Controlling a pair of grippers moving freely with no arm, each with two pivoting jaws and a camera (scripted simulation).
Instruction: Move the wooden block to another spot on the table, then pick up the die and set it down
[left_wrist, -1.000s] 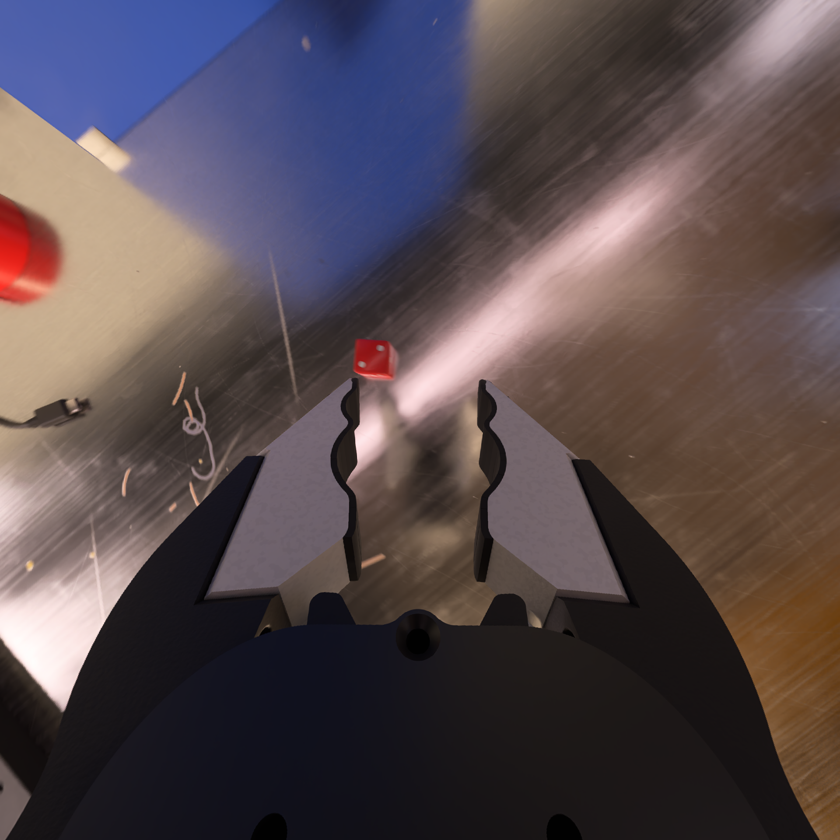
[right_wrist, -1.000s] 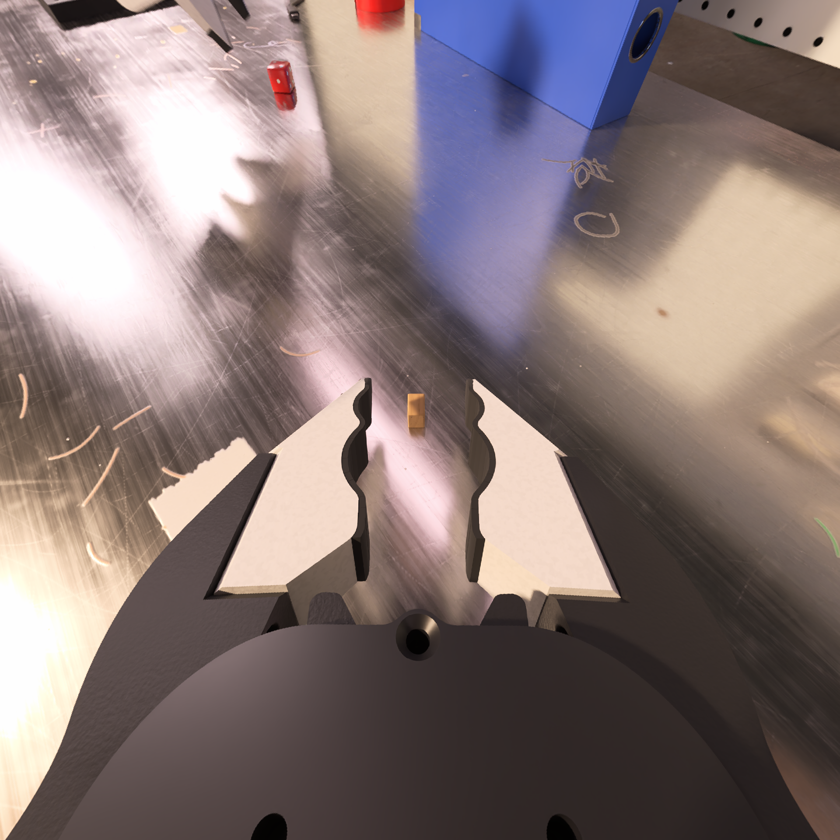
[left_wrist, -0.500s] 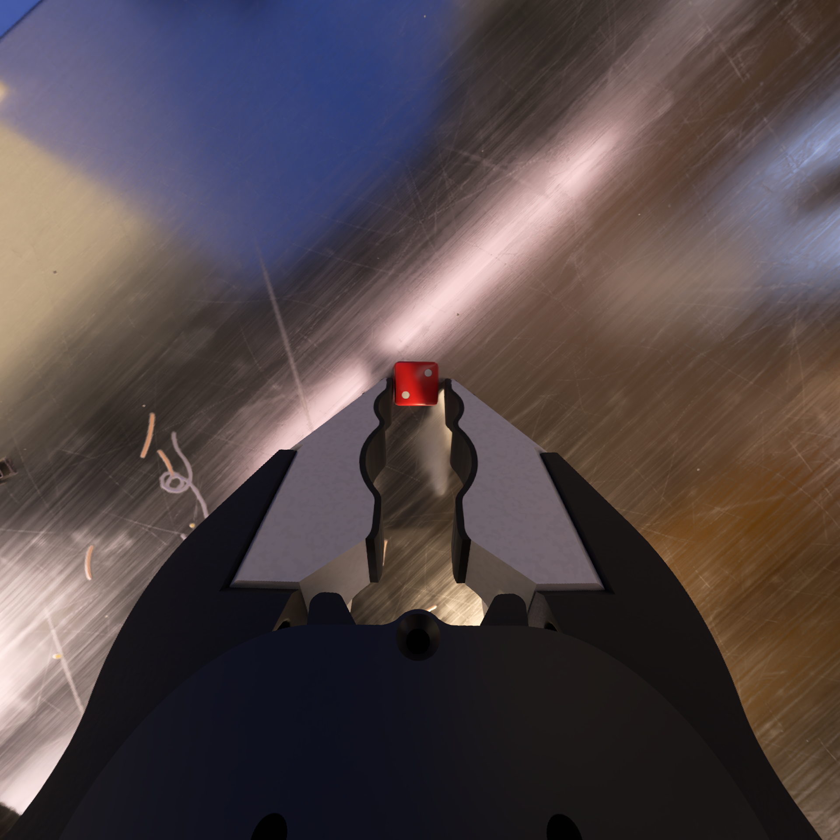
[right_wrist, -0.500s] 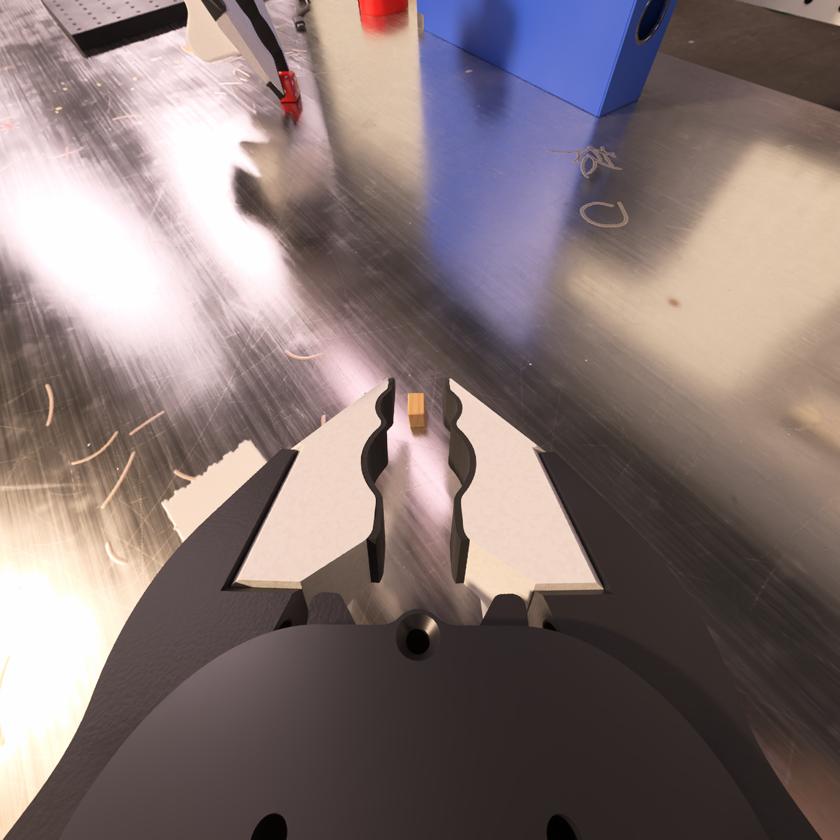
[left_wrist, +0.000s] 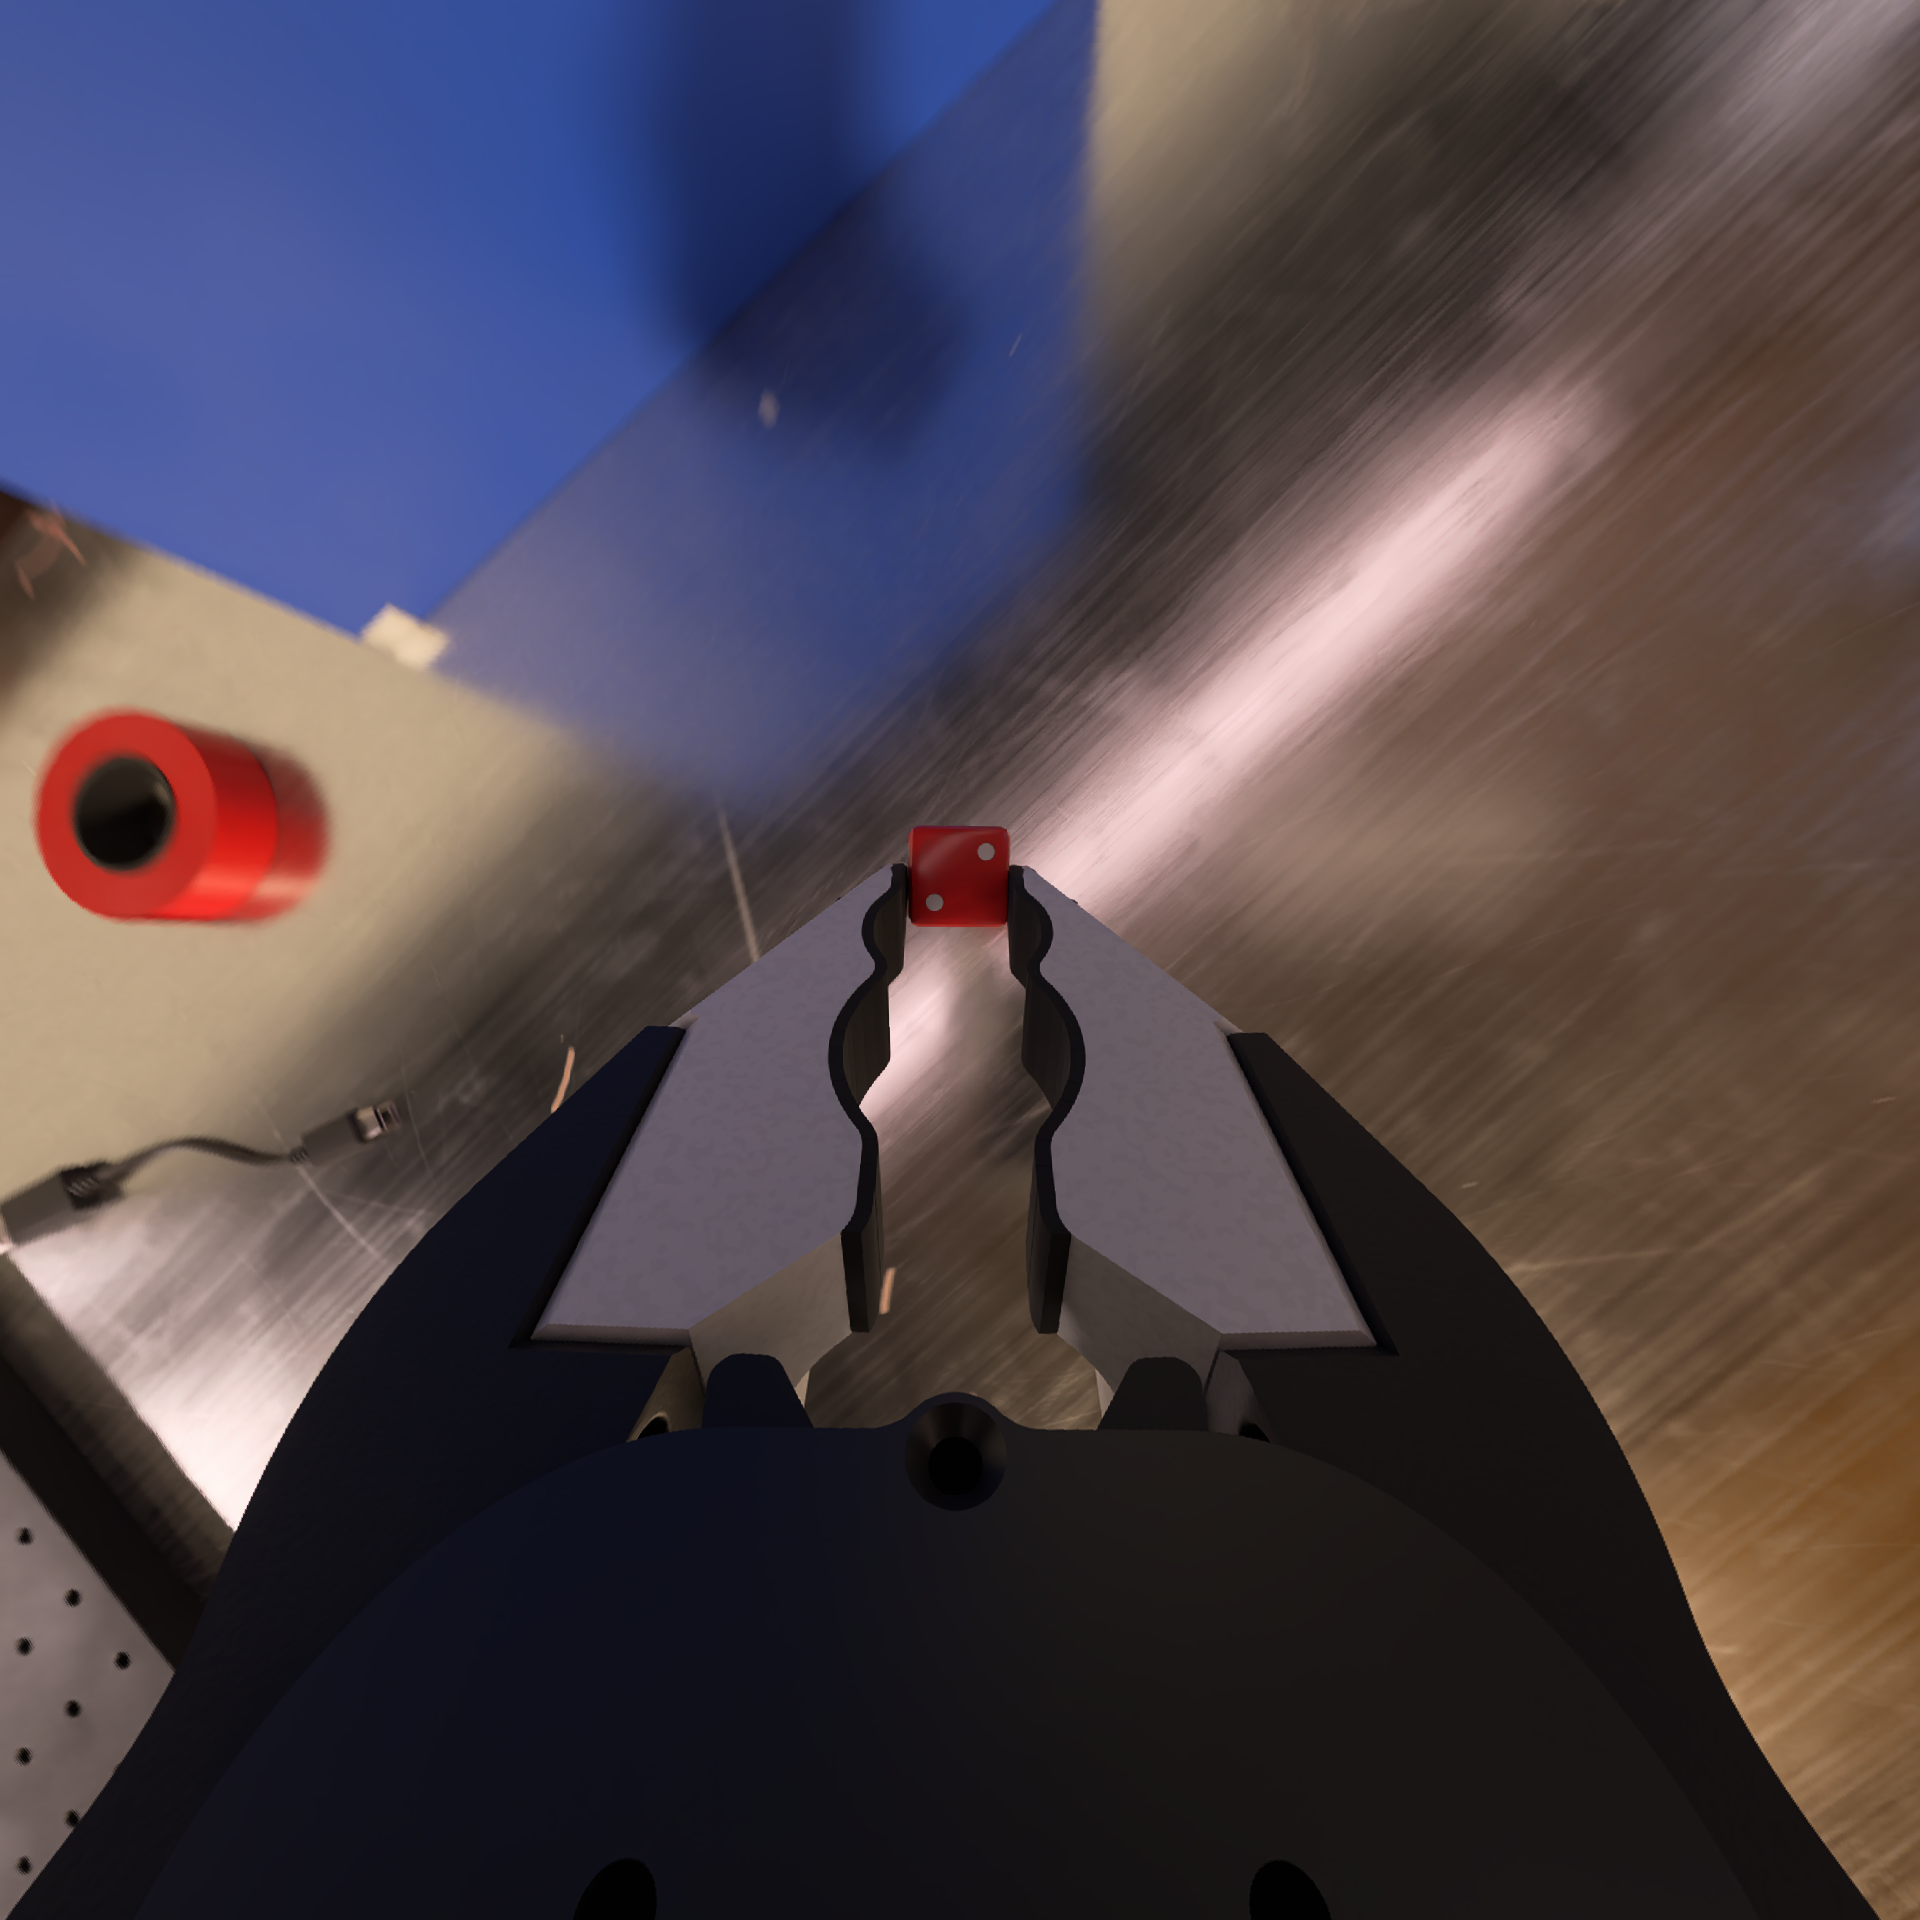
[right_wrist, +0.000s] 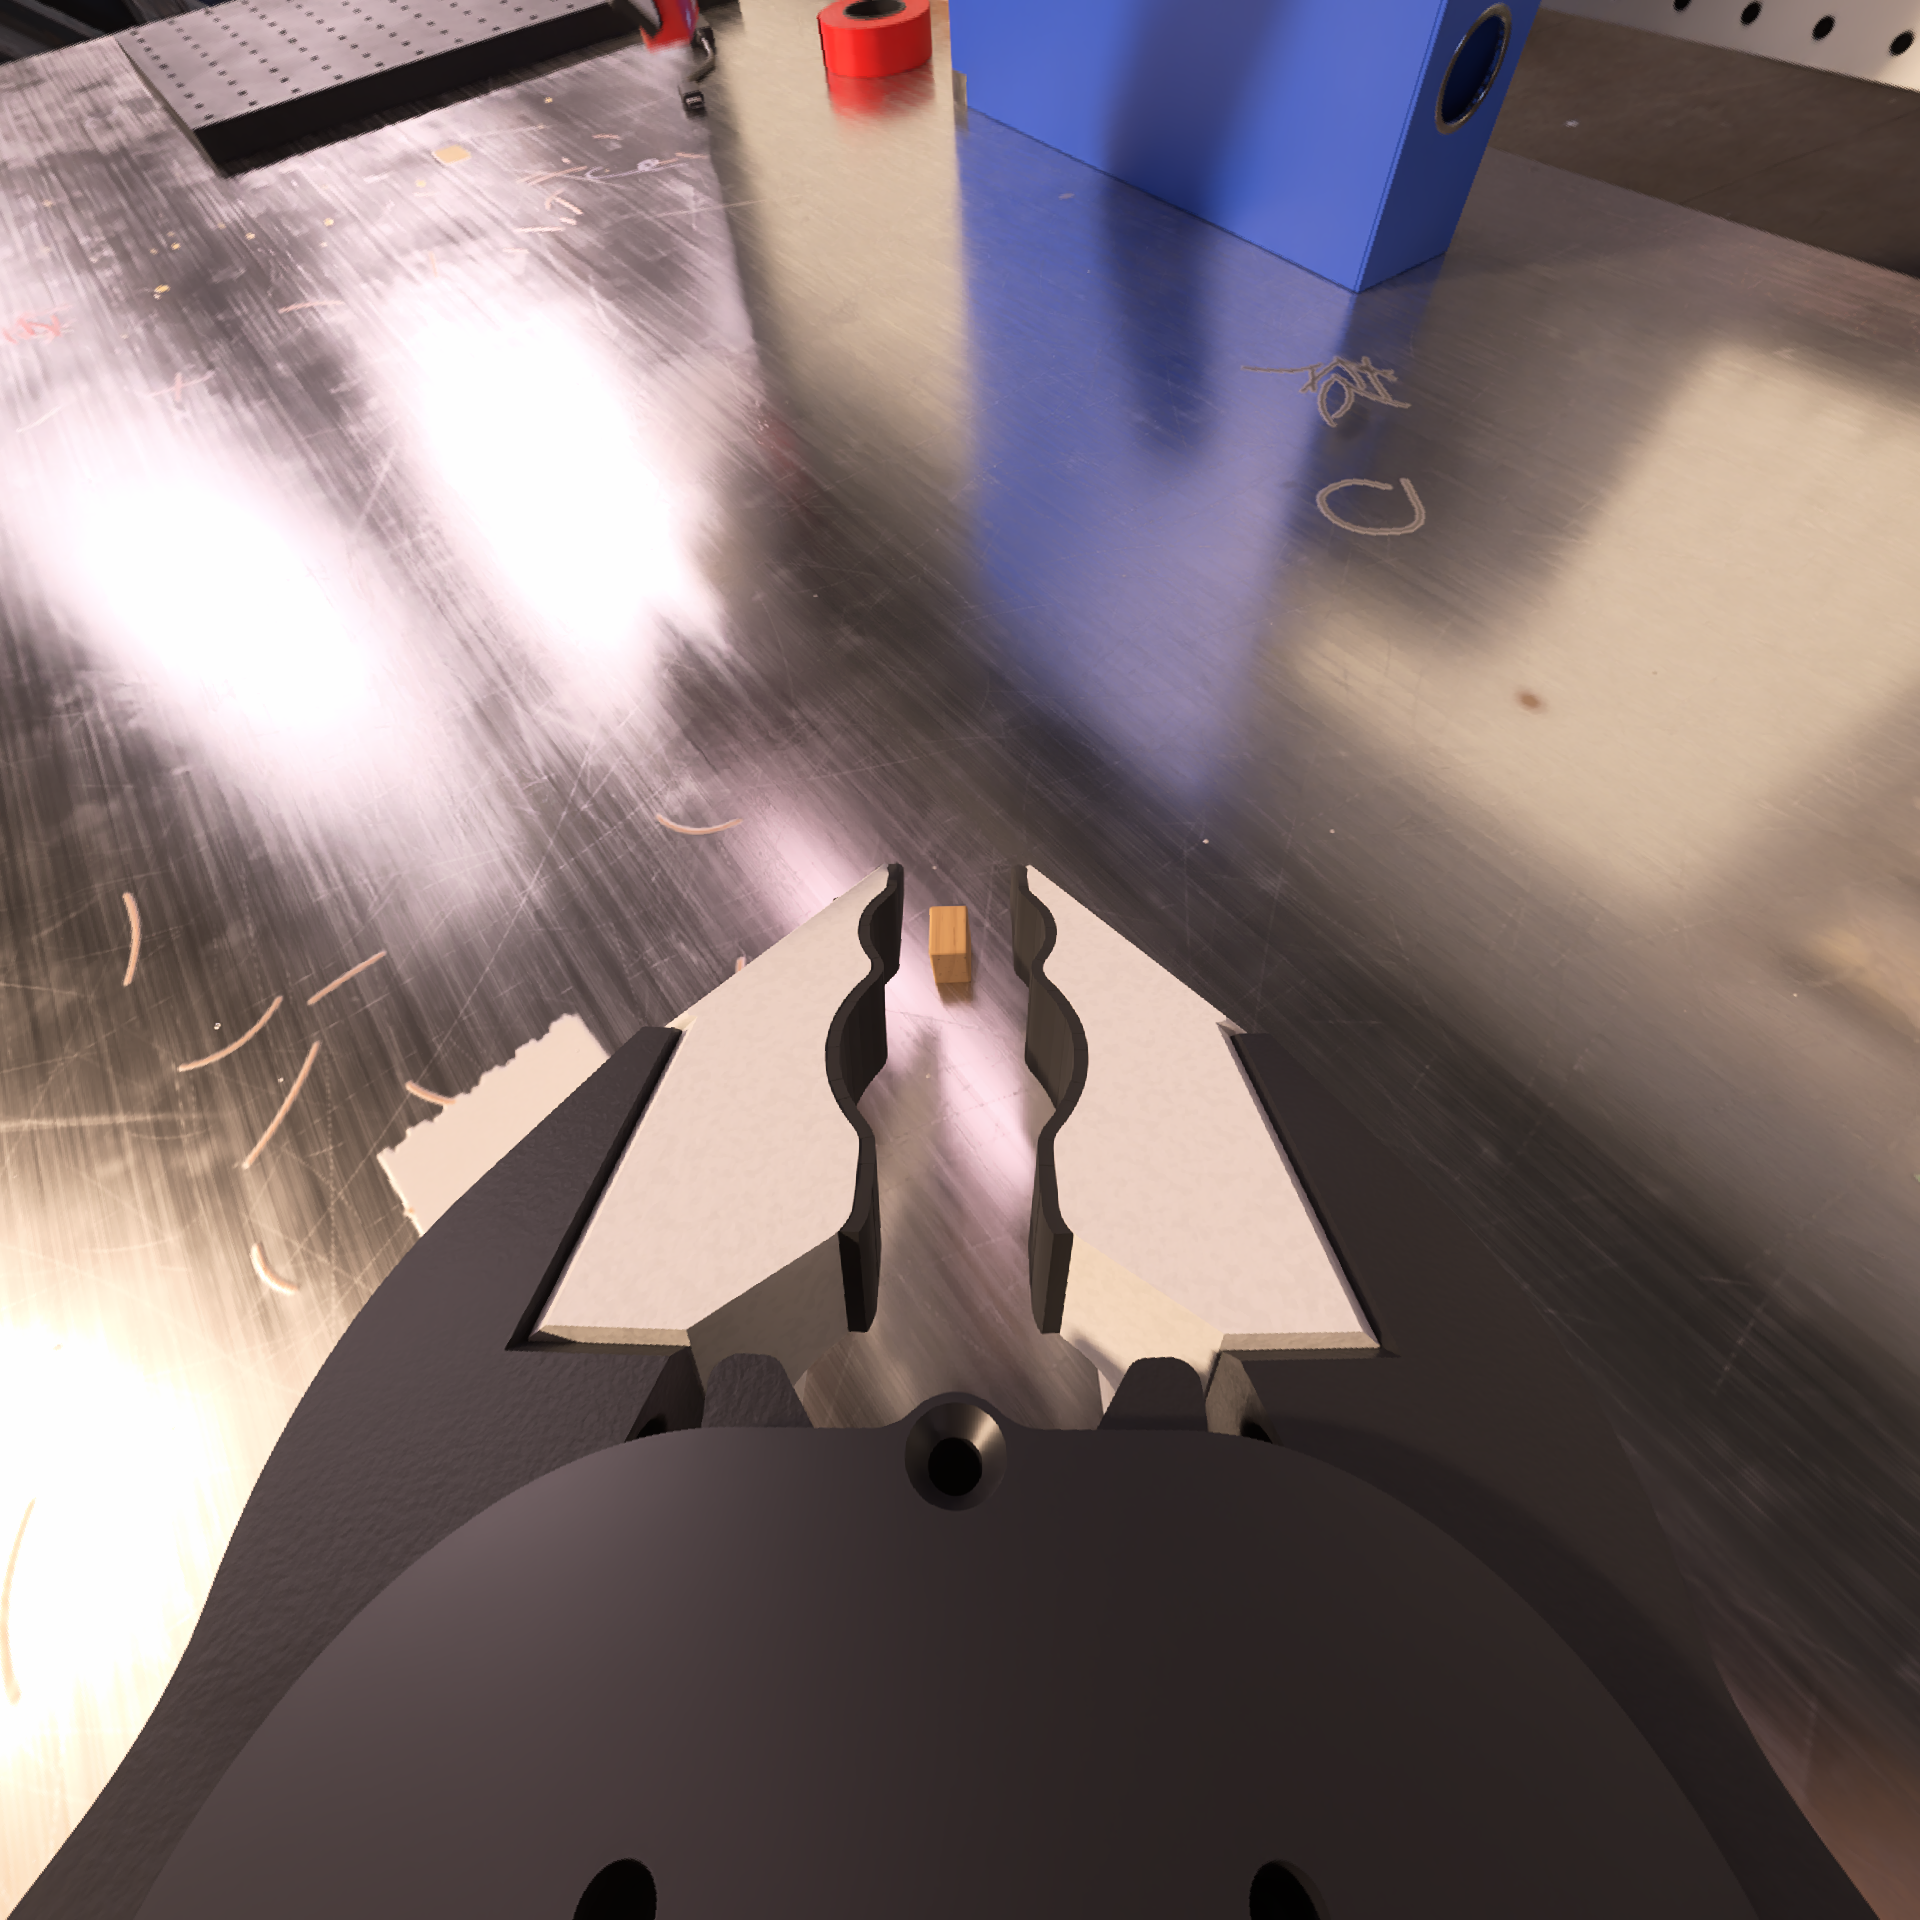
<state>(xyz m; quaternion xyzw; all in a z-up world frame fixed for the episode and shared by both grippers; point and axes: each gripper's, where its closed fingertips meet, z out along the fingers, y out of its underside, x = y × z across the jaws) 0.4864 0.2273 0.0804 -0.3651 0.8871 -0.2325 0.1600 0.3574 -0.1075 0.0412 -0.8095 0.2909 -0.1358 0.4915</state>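
My left gripper (left_wrist: 958, 883) is shut on the red die (left_wrist: 958, 878), which sits between its fingertips and is held above the metal table (left_wrist: 1455, 935). The die also shows small at the top edge of the right wrist view (right_wrist: 665, 21). The small wooden block (right_wrist: 949, 942) lies on the table (right_wrist: 1351, 831). In the right wrist view it shows between the tips of my right gripper (right_wrist: 958, 904), with a gap on each side. The right jaws stand narrowly apart and hold nothing.
A tall blue box (right_wrist: 1247, 114) (left_wrist: 364, 260) stands at the back, with a red tape roll (right_wrist: 871, 36) (left_wrist: 171, 816) beside it. A black cable (left_wrist: 197, 1158), a dark perforated plate (right_wrist: 364, 62) and a pale serrated scrap (right_wrist: 488, 1112) lie on the table.
My left gripper closed on the die and lifted it off the table. My right gripper's jaws narrowed a second ago and have held still since; the block has not moved.
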